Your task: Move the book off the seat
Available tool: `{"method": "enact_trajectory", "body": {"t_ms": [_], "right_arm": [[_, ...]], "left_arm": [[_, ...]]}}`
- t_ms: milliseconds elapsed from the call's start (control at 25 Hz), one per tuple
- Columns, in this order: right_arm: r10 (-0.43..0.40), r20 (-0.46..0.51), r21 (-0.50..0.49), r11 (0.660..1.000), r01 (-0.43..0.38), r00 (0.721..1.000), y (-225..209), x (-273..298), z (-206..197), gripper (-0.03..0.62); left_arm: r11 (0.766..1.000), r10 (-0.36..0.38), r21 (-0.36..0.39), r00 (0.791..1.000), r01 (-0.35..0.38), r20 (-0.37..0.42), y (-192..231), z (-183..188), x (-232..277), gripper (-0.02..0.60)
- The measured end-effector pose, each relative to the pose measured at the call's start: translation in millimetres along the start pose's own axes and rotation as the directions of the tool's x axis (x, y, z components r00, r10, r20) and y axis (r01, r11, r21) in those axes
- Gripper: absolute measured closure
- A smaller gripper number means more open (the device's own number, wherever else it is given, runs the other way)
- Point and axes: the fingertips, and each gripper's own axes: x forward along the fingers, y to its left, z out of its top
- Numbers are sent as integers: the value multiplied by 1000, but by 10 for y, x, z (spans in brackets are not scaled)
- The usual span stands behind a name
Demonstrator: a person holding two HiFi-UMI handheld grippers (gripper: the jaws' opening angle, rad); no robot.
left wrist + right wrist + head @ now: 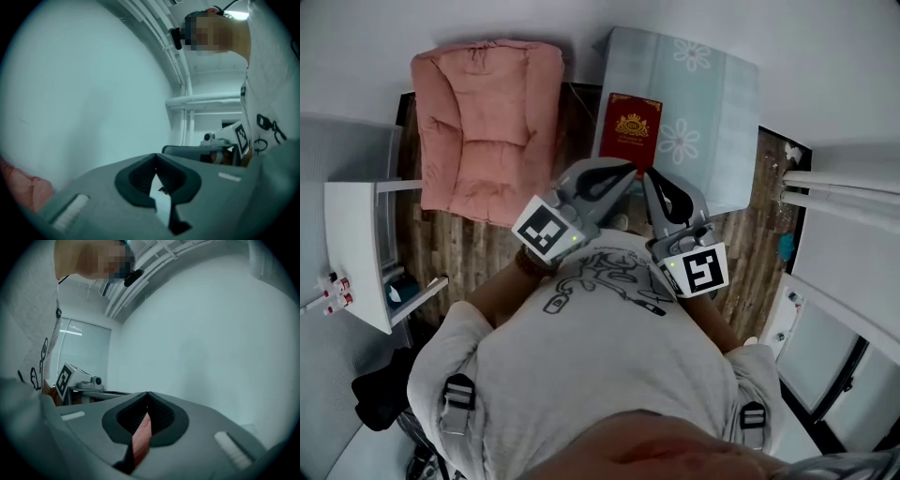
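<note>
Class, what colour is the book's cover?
Dark red book with a gold emblem; head view shows it best.

On the pale floral seat (717, 98), a red book (628, 131); pink armchair (483, 122) alongside.

Head cam is looking steeply down over the person's shirt (609, 356) at the left gripper (628, 169), the right gripper (650, 178) and the wood floor (478, 248). Each gripper cam is riding close behind its own jaws, facing level at a pale wall (84, 93), and each is catching the other's marker cube (241, 135) off to one side.
</note>
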Motion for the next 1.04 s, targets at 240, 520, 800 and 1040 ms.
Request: {"method": "enact_trajectory", "body": {"t_ms": [240, 520, 800, 1040], "right_arm": [[5, 1, -16, 1000, -5, 1000, -4, 19, 35, 588], [0, -9, -12, 1000, 0, 1000, -65, 21, -9, 588], [-10, -24, 5, 1000, 10, 1000, -133, 16, -46, 588], [-9, -24, -9, 1000, 9, 1000, -177, 72, -38, 588]], "left_arm": [[1000, 3, -9, 1000, -3, 4, 5, 8, 56, 579], [1000, -1, -8, 1000, 1, -2, -8, -17, 130, 580], [1000, 12, -15, 1000, -12, -7, 20, -33, 165, 580], [1000, 24, -19, 1000, -24, -6, 106, -23, 158, 580]]}}
